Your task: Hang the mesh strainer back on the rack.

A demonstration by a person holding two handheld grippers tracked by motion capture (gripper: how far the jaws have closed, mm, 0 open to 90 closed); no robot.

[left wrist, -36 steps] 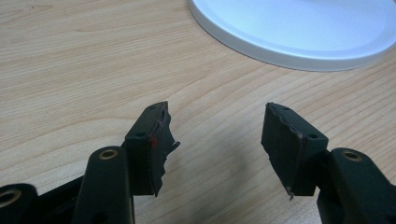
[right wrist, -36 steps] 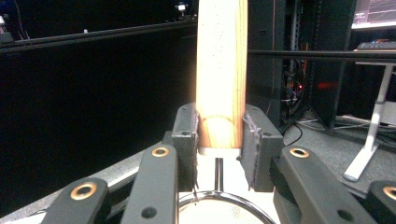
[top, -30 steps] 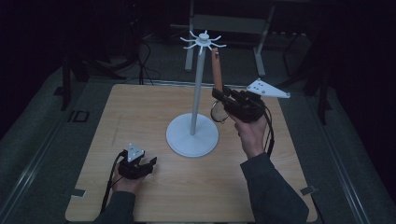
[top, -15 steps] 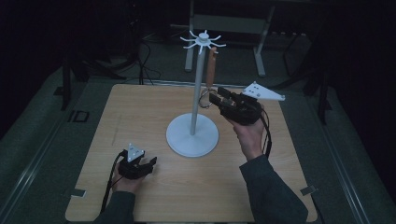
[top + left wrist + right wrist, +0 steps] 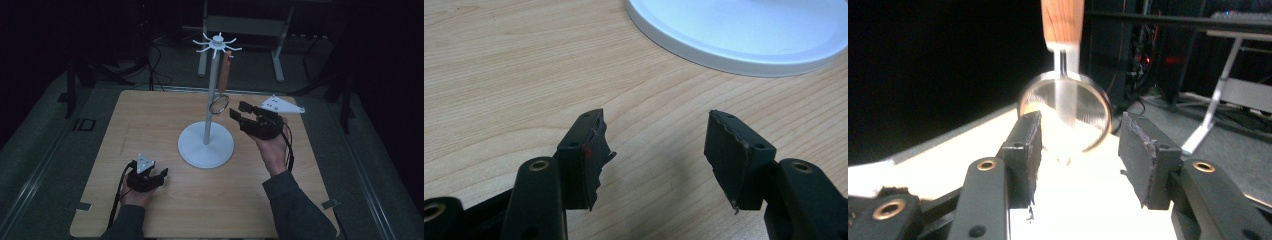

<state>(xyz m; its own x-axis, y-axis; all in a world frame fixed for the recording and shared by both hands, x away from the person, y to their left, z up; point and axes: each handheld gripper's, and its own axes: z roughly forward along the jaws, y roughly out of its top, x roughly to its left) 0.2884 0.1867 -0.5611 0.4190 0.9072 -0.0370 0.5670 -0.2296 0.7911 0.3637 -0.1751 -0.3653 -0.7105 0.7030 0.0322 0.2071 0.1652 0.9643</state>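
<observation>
A white stand [image 5: 206,120] with a ring of hooks on top rises from a round base [image 5: 744,30] at the middle of the table. From one hook hangs a small strainer [image 5: 219,104] by its wooden handle [image 5: 1062,20]. My right gripper [image 5: 239,110] is just right of the strainer's ring [image 5: 1065,117] and points at it. Its jaws have just been opening and stand open, with nothing between them. The ring hangs free a little beyond the tips [image 5: 1079,132]. My left gripper [image 5: 162,173] rests on the table at the front left, open and holding nothing [image 5: 656,135].
The wooden table [image 5: 150,120] is bare around the stand. Dark floor surrounds it, with cables and metal frame legs [image 5: 277,55] behind its far edge.
The right gripper's jaws went from shut on the strainer to open, and the strainer now hangs from its hook alone. The right hand drew back slightly to the right. The left gripper stayed put.
</observation>
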